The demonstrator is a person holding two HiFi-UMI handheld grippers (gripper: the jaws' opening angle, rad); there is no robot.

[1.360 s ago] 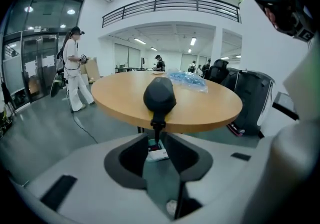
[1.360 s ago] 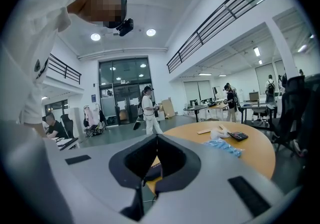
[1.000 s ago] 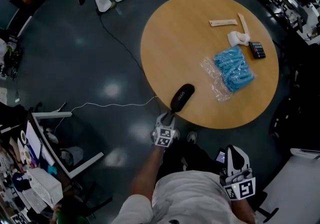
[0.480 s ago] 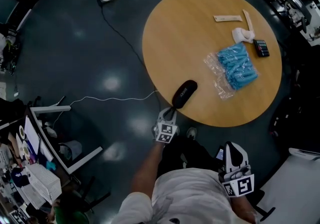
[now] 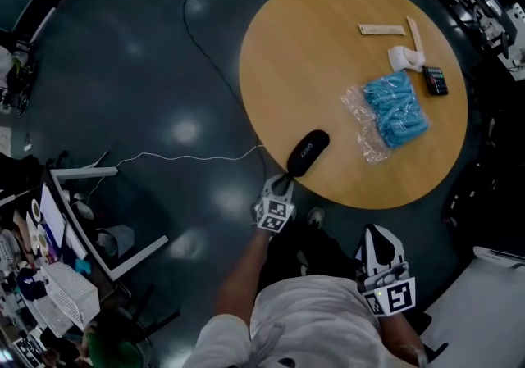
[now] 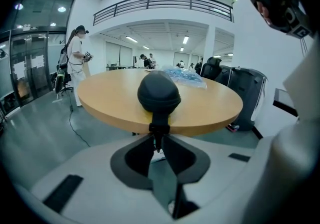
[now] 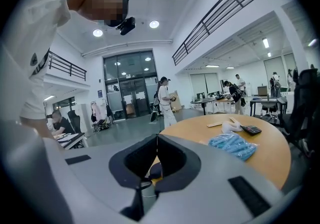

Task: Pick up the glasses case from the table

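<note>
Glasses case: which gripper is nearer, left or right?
Left. The left gripper is at the near end of the glasses case, fingers having just closed on its tab. The right gripper is off the table, beside the person's torso.

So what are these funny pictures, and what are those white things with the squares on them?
A person holds a grabbing tool, a gripper, in each hand. The head view looks down from a camera on their head; the other two cameras ride on the grippers. On the round table lie a black glasses case, a bag of blue things and a calculator. The left gripper has just been closing its jaws, which now pinch the little strap at the case's end. The right gripper is shut and empty.
</note>
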